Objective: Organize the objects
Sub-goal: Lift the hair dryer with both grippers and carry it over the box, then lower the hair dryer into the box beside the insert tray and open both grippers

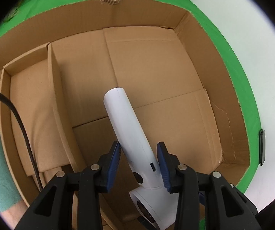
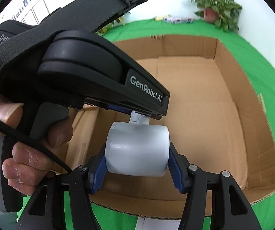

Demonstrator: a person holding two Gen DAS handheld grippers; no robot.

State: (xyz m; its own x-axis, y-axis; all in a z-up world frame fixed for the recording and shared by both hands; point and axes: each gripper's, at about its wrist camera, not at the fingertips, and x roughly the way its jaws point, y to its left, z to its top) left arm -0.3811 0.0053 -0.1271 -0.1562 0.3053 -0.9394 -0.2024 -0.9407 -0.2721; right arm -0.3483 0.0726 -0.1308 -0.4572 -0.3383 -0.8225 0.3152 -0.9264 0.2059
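White hair dryer (image 1: 135,132) over cardboard box (image 1: 156,61), my left gripper (image 1: 139,164) clamped on its handle — my right gripper (image 2: 137,164) clamped on its grey barrel (image 2: 137,149), green cloth (image 2: 248,61) beneath.

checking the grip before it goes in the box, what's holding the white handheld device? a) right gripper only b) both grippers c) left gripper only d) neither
b: the left gripper clamps the white device's handle, and the right gripper clamps its barrel over the cardboard box.
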